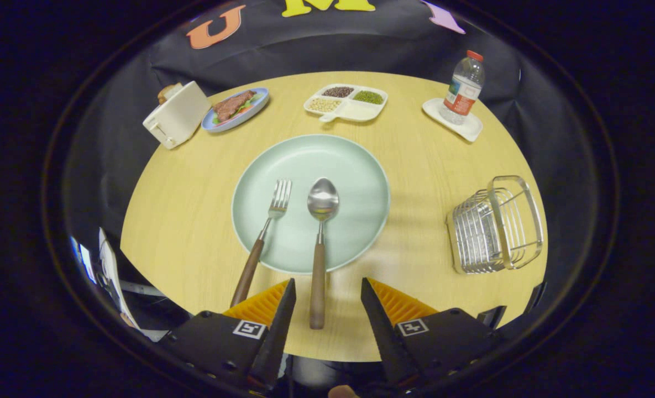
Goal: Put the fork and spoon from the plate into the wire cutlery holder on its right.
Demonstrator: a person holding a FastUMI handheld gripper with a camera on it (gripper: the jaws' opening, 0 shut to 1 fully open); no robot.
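Presently the gripper point(327, 301) is spread wide, grasping nothing, its fingers point(280, 309) flanking the wooden handle end of the spoon point(321, 232) without touching it. That spoon lies on the pale green plate point(360, 177), bowl up, handle overhanging the near rim. The fork point(266, 232) lies just left of it, tines on the plate, its handle reaching toward the left finger. The wire cutlery holder point(496, 224) stands right of the plate, apart from it. Beyond the plate on the round wooden table point(183, 221): a toaster point(175, 115), a plate of food point(236, 108), a divided dish point(346, 102), and a water bottle point(462, 88) on a small tray point(471, 130).
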